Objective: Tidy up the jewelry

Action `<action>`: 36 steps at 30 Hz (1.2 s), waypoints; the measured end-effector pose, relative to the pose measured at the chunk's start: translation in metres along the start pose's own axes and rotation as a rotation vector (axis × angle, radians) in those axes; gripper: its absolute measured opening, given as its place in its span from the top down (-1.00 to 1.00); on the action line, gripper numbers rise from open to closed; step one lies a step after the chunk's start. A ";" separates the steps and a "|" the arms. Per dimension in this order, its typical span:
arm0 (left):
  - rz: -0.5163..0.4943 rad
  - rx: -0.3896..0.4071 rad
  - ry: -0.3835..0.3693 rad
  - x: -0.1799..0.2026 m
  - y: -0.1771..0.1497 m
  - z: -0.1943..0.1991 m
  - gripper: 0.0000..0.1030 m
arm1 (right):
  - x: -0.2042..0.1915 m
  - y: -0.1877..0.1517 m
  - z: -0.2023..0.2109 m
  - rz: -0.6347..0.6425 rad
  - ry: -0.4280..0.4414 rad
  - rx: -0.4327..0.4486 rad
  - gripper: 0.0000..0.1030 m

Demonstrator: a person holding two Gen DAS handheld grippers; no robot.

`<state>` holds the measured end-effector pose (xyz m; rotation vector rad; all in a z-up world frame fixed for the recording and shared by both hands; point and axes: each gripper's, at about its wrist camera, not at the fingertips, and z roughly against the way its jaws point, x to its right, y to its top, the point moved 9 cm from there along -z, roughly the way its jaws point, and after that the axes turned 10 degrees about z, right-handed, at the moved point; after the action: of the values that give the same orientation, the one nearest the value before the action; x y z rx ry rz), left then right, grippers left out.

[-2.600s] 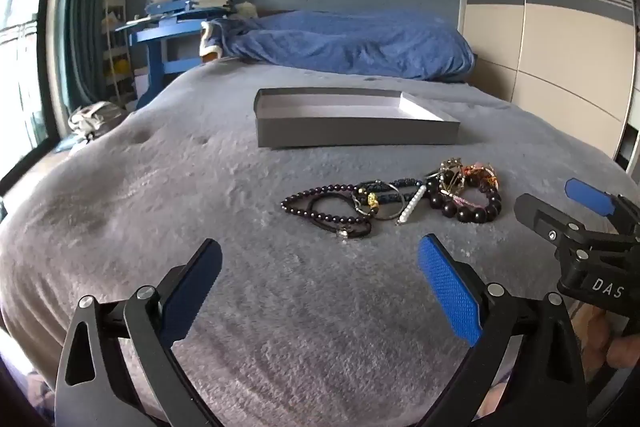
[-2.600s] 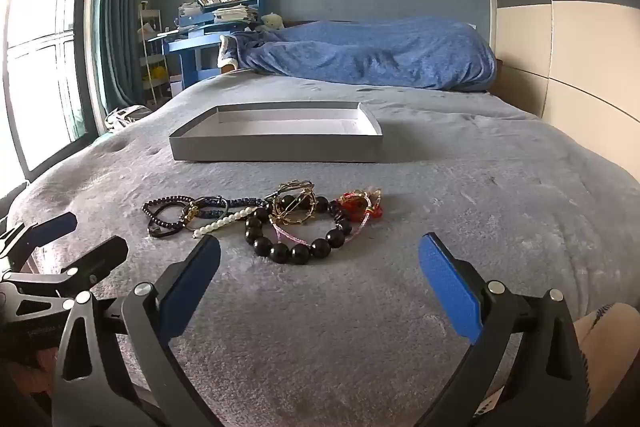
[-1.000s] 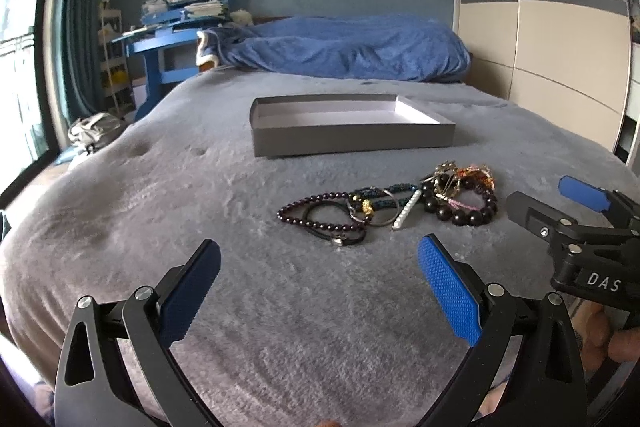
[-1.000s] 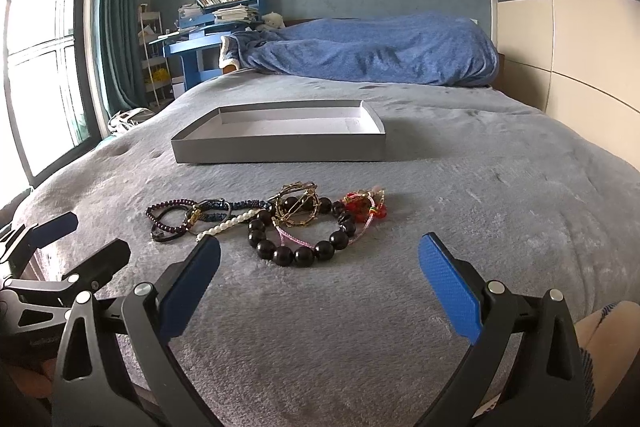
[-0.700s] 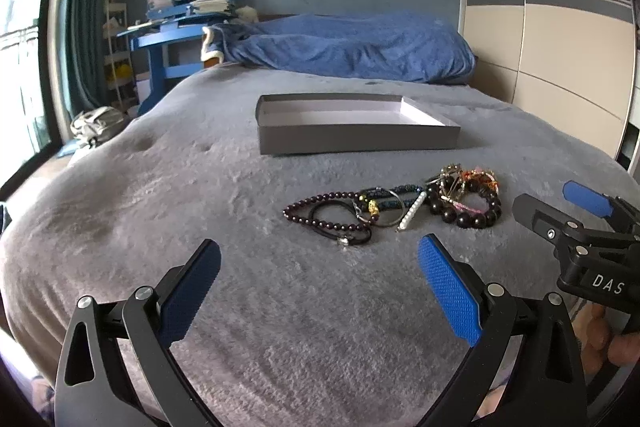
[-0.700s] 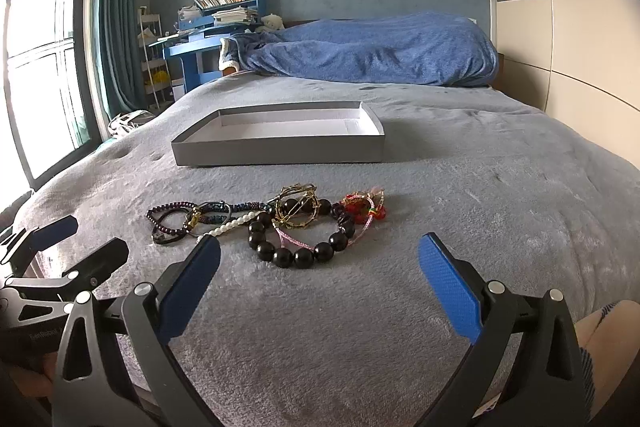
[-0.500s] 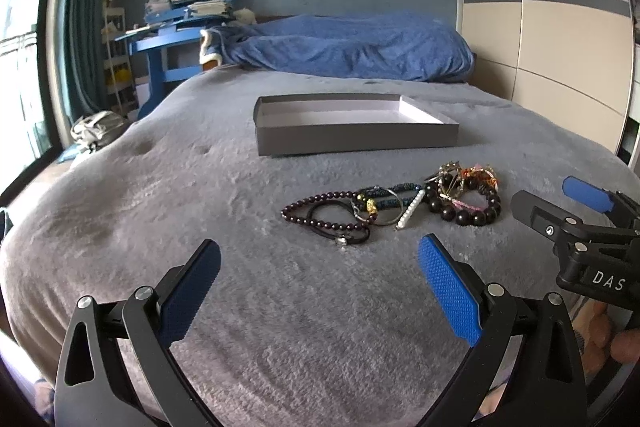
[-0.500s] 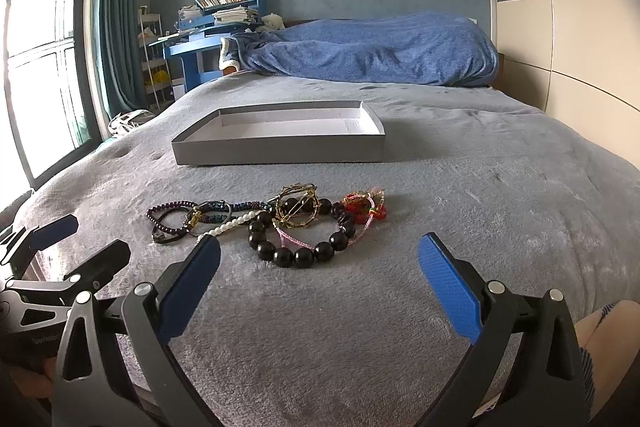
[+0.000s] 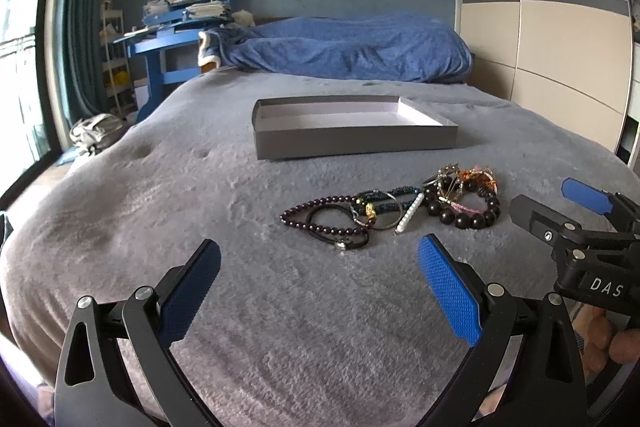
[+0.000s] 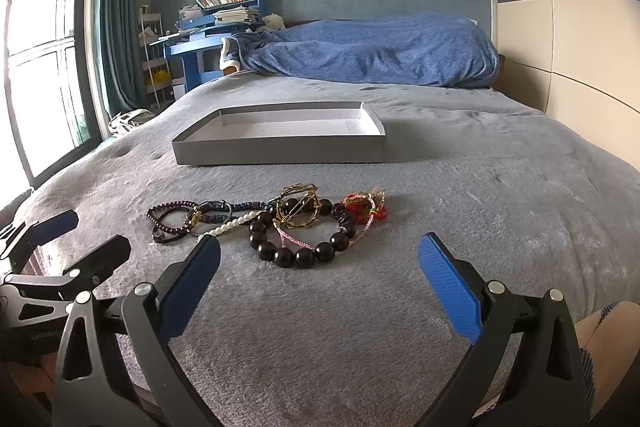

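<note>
Grey bed (image 10: 480, 187) is carrying tangled bracelets (image 10: 280, 223) before an empty tray (image 10: 280, 147), both tools (image 9: 318, 293) (image 10: 318, 293) hovering open, so pinching one outer strand cleanly is looking best.

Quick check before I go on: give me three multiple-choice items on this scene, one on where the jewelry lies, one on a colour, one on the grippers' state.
1. Where is the jewelry?
A. in the tray
B. on the blanket in front of the tray
C. in a hand-held gripper

2. What colour are the largest beads?
A. white
B. red
C. black

3. How do the left hand-held gripper and right hand-held gripper stand?
A. both open
B. both shut
C. one holds a bracelet

Key: B, the tray is empty and the pile lies nearer; C, the big beads look glossy black; A, both jaws are spread with nothing between.
</note>
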<state>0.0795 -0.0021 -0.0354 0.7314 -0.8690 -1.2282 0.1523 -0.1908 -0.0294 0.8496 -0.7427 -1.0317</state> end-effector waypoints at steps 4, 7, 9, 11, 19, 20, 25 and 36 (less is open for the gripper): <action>0.010 -0.010 -0.003 -0.002 0.003 -0.004 -0.90 | 0.000 0.000 0.000 0.002 0.002 -0.003 -0.90; 0.016 -0.011 -0.003 -0.003 0.005 -0.005 -0.90 | 0.001 0.000 -0.001 0.004 0.004 -0.005 -0.90; 0.011 -0.012 -0.003 -0.002 0.005 -0.005 -0.90 | 0.000 0.000 -0.001 0.003 0.004 -0.005 -0.90; 0.008 -0.015 -0.005 -0.003 0.006 -0.006 -0.90 | 0.000 0.000 -0.001 0.004 0.006 -0.007 -0.90; -0.017 -0.040 -0.017 0.002 0.012 -0.016 -0.90 | 0.002 0.004 -0.007 -0.038 0.040 -0.020 -0.90; -0.023 -0.042 -0.015 0.003 0.013 -0.018 -0.89 | 0.002 0.004 -0.008 -0.042 0.043 -0.024 -0.90; -0.027 -0.088 -0.012 0.002 0.014 -0.032 -0.85 | 0.004 0.008 -0.014 -0.061 0.063 -0.044 -0.89; 0.087 -0.255 -0.023 -0.027 0.023 -0.081 -0.10 | 0.014 0.011 -0.023 -0.084 0.081 -0.090 -0.58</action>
<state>0.1578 0.0301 -0.0602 0.4710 -0.7384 -1.2438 0.1811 -0.1948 -0.0287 0.8459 -0.5915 -1.0910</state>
